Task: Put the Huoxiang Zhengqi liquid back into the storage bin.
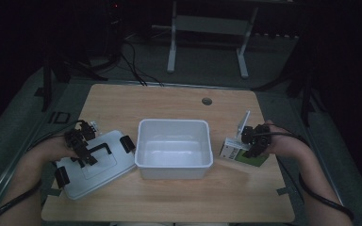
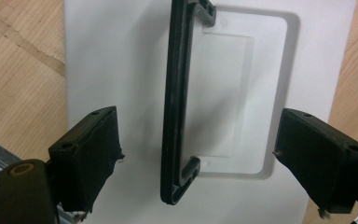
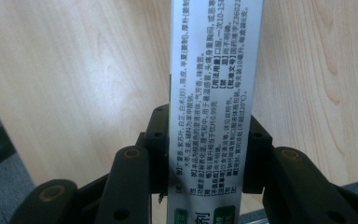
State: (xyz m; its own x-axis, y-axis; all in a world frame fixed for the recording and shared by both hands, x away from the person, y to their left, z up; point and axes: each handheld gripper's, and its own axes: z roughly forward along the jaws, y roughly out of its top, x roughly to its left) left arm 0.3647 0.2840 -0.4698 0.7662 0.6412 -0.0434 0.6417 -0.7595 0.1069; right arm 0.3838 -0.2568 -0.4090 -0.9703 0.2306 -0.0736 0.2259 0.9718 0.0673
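I had the right gripper [image 1: 253, 143] clamped on the box [image 1: 235, 153], a small white-and-green carton with printed text down its side, held at the table's right side just beside the tub [image 1: 173, 128]; from the high view I judged it lifted or tipped rather than lying flat, though I couldn't be sure. In the right gripper view the pads [image 3: 161, 154] pressed both long faces of the box [image 3: 209, 93], near one end, so most of its length stuck out ahead of the jaws. I took it for light, thin cardboard: stiff enough along its edges, but easy to dent on the broad faces, so a moderate squeeze across the narrow width seemed right, and a grip nearer the middle would have stopped it swinging. My left gripper [image 1: 82, 146] hung over the lid [image 1: 108, 162], fingers [image 2: 88, 149] spread wide on either side of the black handle [image 2: 177, 102], touching nothing. That handle looked rigid, the obvious place to take the lid.
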